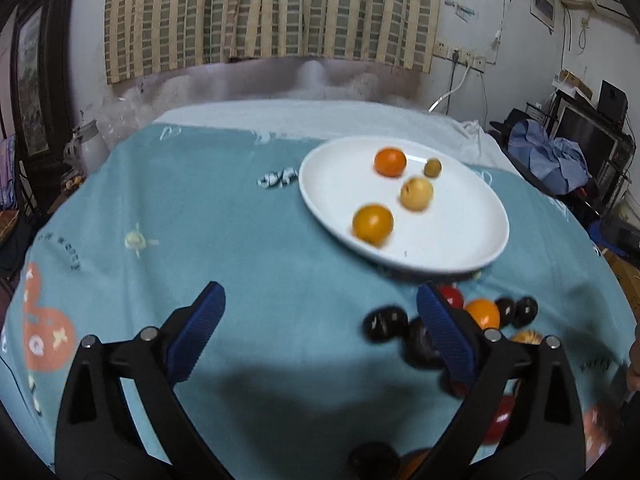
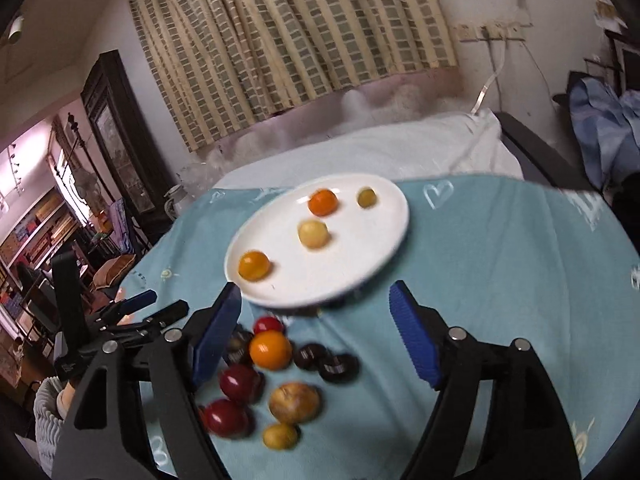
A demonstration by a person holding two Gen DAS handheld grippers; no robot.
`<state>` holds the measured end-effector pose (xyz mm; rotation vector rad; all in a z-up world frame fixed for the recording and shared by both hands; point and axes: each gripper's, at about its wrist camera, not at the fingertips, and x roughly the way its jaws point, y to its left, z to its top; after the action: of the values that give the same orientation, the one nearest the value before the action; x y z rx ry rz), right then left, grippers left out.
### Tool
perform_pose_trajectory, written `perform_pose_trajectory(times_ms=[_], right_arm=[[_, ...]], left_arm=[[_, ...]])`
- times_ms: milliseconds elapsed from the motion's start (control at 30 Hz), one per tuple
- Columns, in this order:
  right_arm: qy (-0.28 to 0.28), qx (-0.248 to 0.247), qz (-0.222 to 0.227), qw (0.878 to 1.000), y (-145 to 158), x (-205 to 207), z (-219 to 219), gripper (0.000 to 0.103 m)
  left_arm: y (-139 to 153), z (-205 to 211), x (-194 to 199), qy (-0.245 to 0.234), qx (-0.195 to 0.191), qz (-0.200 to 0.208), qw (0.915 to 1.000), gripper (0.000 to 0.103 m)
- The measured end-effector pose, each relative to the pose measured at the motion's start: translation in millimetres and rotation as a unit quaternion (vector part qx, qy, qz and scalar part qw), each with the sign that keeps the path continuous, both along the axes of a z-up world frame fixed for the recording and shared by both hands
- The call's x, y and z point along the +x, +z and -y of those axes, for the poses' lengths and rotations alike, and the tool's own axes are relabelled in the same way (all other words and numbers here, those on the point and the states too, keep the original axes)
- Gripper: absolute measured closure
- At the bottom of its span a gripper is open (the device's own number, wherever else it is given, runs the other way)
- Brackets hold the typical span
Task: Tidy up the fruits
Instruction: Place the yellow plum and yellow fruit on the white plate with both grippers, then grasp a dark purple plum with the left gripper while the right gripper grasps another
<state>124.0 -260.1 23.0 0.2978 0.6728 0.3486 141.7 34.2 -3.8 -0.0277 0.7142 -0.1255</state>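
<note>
The white plate (image 2: 384,248), rigid and breakable, sits centre frame holding four fruits. Loose fruits (image 2: 270,350) below it look smooth and prone to rolling; grip them across the middle. Left gripper (image 1: 320,320) and right gripper (image 2: 316,308) gape, empty.

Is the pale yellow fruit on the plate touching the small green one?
Apart. The right wrist view shows bare white plate between the pale yellow fruit and the small green fruit; the left wrist view shows the same gap.
</note>
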Motion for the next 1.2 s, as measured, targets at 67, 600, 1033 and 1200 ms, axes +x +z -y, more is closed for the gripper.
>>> perform_pose_trajectory(times_ms=[67, 600, 1033, 1200], right_arm=[[-0.002, 0.004, -0.026, 1.000, -12.5, -1.5, 4.6, 0.026], [-0.005, 0.004, -0.039, 0.999, -16.2, 0.9, 4.6, 0.026], [-0.006, 0.004, -0.034, 0.999, -15.8, -1.5, 5.6, 0.026], [-0.006, 0.003, -0.032, 0.999, -15.4, -1.4, 5.5, 0.026]], left_arm=[[-4.4, 3.1, -1.5, -0.005, 0.005, -0.002, 1.0000, 0.005], [-30.5, 6.5, 26.4, -0.006, 0.056, -0.049, 0.9972, 0.003], [-17.2, 5.4, 20.0, -0.018, 0.056, -0.011, 0.9982, 0.005], [-24.2, 33.8, 24.0, -0.056, 0.108, -0.011, 0.9925, 0.024]])
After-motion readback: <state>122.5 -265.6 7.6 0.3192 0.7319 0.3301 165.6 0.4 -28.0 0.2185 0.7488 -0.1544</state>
